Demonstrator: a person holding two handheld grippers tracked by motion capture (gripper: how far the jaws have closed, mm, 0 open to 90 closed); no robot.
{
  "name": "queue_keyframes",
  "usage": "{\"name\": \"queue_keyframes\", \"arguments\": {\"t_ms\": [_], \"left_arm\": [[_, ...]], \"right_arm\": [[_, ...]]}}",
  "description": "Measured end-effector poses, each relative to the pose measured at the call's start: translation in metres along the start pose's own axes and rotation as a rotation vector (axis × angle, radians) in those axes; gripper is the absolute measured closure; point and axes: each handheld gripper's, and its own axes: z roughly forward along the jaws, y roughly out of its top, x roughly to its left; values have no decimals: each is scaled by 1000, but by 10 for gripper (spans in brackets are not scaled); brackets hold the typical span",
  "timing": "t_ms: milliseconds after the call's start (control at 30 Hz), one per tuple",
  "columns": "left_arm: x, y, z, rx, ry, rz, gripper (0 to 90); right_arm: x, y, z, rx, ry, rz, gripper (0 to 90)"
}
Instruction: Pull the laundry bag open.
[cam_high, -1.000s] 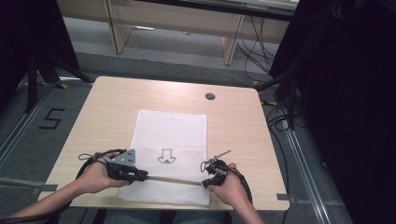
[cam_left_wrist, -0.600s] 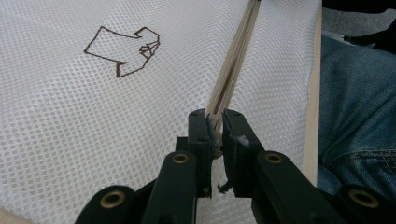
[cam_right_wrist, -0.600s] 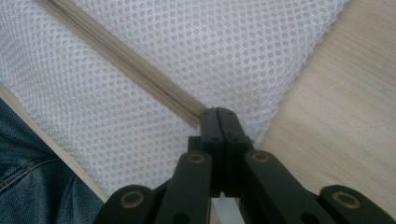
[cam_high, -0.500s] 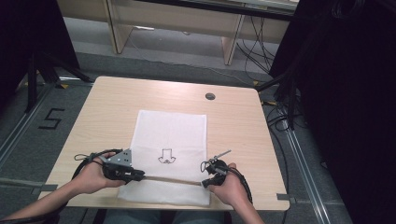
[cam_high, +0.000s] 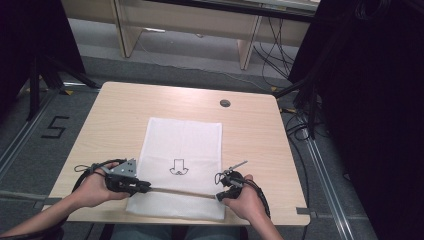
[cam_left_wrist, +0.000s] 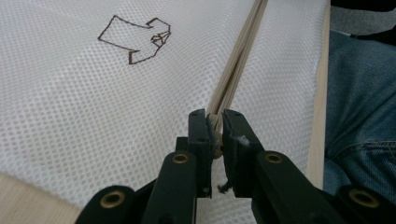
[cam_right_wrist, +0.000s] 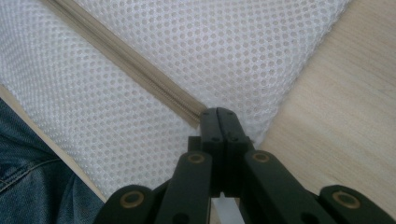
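Observation:
A white mesh bag (cam_high: 182, 145) lies flat on the wooden table (cam_high: 120, 110), with a small dark print (cam_high: 178, 167) on it. A beige zipper (cam_high: 182, 192) runs across its near part. My left gripper (cam_high: 145, 188) is shut on the zipper's left end. In the left gripper view the jaws (cam_left_wrist: 215, 126) pinch a beige pull, and the zipper (cam_left_wrist: 238, 60) runs away from them. My right gripper (cam_high: 220, 195) is shut at the zipper's right end. In the right gripper view its jaws (cam_right_wrist: 218, 114) press together on the mesh where the zipper (cam_right_wrist: 126, 60) ends.
A round cable hole (cam_high: 225, 103) sits in the table's far right part. The person's jeans (cam_right_wrist: 28, 158) show just past the near table edge. Bare wood (cam_right_wrist: 341, 107) lies right of the bag. Cables and desk legs stand on the floor beyond the table.
My left gripper has shifted a little to the left along the zipper line. The right gripper and the bag have stayed in place.

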Motion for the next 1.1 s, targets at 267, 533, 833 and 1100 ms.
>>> {"name": "queue_keyframes", "arguments": {"t_ms": [267, 533, 833, 1100], "left_arm": [[0, -2, -2, -5, 2, -14, 818], [1, -3, -3, -5, -3, -10, 819], [3, -7, -8, -4, 9, -21, 819], [5, -9, -9, -5, -3, -5, 818]], "right_arm": [[0, 0, 0, 0, 0, 1, 900], [0, 0, 0, -1, 0, 6, 900], [0, 0, 0, 0, 3, -1, 900], [0, 0, 0, 3, 5, 7, 900]]}}
